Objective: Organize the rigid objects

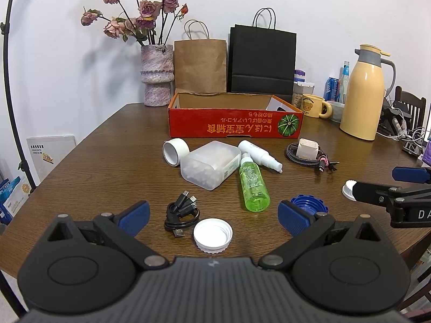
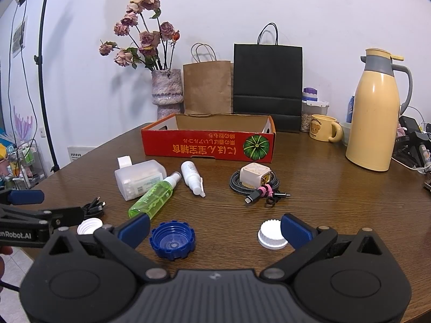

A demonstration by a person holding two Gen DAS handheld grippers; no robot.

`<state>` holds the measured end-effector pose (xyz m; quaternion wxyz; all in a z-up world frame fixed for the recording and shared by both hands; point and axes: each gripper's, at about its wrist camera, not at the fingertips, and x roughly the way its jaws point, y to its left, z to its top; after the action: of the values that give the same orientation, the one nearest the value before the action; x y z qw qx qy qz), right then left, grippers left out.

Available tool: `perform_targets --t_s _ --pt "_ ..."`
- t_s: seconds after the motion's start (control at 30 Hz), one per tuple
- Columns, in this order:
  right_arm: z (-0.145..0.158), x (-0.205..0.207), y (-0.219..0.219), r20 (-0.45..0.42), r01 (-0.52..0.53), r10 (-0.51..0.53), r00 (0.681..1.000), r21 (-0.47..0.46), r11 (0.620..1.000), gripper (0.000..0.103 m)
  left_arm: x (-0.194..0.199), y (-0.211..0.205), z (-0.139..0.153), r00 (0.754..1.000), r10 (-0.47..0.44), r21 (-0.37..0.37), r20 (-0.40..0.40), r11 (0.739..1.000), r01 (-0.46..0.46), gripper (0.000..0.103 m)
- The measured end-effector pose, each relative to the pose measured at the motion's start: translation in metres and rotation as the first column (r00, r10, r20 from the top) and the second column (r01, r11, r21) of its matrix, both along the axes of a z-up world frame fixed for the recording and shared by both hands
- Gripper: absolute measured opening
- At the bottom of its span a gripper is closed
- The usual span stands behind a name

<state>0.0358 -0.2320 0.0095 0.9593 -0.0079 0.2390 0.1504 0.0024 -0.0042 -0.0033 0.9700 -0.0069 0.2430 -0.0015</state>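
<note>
An open red cardboard box stands mid-table. In front of it lie a white tape roll, a translucent swab box, a white spray bottle, a green spray bottle and a cream charger on a braided cable. My left gripper is open, low over a white open cap, beside a black USB cable. My right gripper is open; a blue cap and a white ribbed cap lie between its fingers.
Along the back wall stand a vase of dried roses, a brown paper bag and a black bag. A yellow thermos jug, a bear mug and tangled chargers crowd the right side.
</note>
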Motion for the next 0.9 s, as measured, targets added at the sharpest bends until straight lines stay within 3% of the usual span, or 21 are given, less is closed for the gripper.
perform_targets --t_s 0.9 --pt "0.0011 -0.0016 0.0016 -0.001 -0.001 0.001 1.0 -0.001 1.0 0.103 -0.0005 -0.0002 0.0004 1.0 0.001 -0.004 0.001 1.0 -0.001 0.103"
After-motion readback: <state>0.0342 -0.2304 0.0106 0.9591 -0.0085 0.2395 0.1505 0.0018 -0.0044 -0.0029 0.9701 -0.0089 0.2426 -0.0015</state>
